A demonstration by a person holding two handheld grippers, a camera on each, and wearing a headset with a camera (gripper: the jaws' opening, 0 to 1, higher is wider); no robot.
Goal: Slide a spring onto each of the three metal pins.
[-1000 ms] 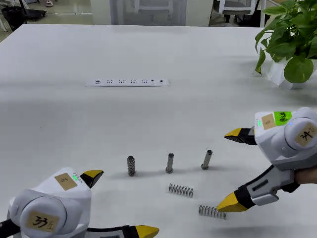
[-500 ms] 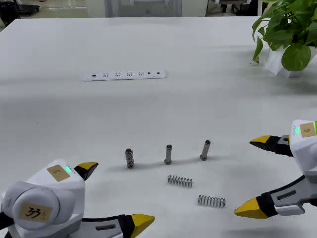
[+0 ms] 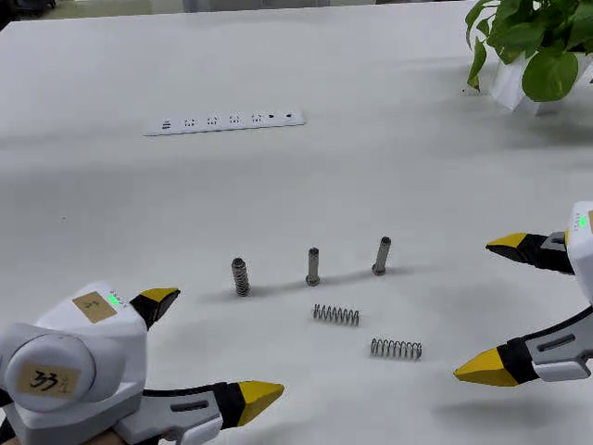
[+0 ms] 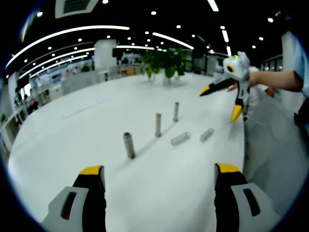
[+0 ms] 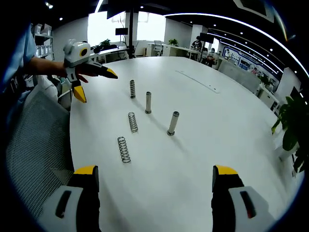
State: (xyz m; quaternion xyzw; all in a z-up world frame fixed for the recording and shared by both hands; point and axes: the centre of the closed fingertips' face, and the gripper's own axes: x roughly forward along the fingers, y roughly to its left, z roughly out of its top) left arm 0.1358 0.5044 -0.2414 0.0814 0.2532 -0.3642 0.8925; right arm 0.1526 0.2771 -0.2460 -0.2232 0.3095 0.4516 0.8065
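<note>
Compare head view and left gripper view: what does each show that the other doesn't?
Head view: the white, labelled housing of the left gripper. Left gripper view: the arm holding the right gripper, and ceiling lights. Both: three pins, the one nearest the left gripper already carrying a spring, two loose springs lying on the table, the plant, both grippers open.

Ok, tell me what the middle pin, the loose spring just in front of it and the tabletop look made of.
Middle pin: grey metal, probably steel, dull satin sheen. Loose spring: thin coiled metal wire, same grey. Tabletop: smooth matte white, maybe laminate; unsure.
</note>
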